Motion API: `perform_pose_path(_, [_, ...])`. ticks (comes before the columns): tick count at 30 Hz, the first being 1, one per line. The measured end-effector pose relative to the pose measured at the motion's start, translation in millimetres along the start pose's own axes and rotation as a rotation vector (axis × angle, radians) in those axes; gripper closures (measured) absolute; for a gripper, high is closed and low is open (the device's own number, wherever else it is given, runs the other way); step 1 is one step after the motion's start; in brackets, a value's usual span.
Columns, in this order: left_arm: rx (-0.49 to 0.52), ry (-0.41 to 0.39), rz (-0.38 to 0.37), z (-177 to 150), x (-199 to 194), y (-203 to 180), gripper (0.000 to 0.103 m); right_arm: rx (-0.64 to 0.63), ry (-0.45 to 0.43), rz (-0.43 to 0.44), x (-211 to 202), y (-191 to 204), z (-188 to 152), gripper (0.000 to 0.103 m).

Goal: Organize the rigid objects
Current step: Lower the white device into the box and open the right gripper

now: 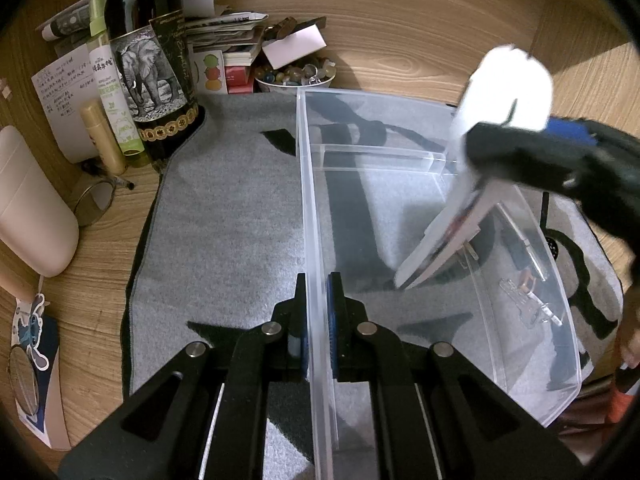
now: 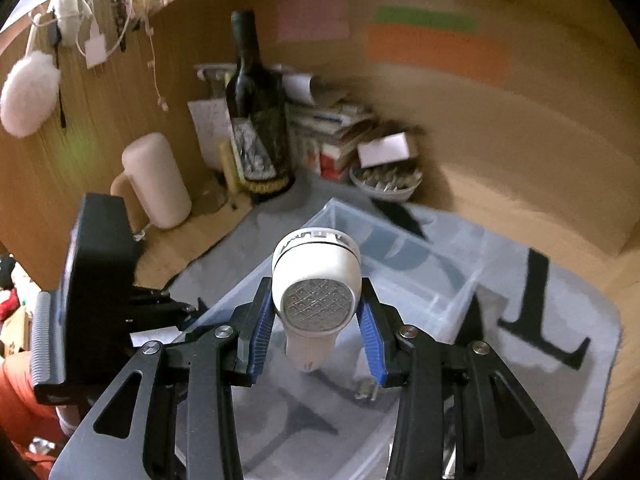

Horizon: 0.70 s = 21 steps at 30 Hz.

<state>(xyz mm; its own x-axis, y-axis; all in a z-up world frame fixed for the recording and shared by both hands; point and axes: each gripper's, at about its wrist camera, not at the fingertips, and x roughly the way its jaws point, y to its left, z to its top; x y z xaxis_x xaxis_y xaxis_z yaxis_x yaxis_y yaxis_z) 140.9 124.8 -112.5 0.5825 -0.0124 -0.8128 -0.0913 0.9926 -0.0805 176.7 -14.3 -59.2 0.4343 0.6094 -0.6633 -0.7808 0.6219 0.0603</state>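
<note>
Clenched between my right jaws, at frame centre, sits a white lint shaver, hovering over the clear bin. It looks stiff, light, smooth plastic; grip its body, never the fragile foil. My left jaws pinch the bin's wall at lower centre.
</note>
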Motion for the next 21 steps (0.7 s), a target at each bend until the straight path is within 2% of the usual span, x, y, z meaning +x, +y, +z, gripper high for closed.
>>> perform_pose_path(10, [0.001,-0.005,-0.004,1,2,1,0.096,0.029,0.048,0.0,16,-10,11,0.066])
perform_pose_path(14, [0.002,-0.007,-0.005,0,2,0,0.096,0.005,0.139,-0.032,41,-8,4,0.066])
perform_pose_path(21, [0.001,-0.008,-0.005,-1,1,-1,0.096,-0.017,0.239,-0.024,62,-6,-10,0.066])
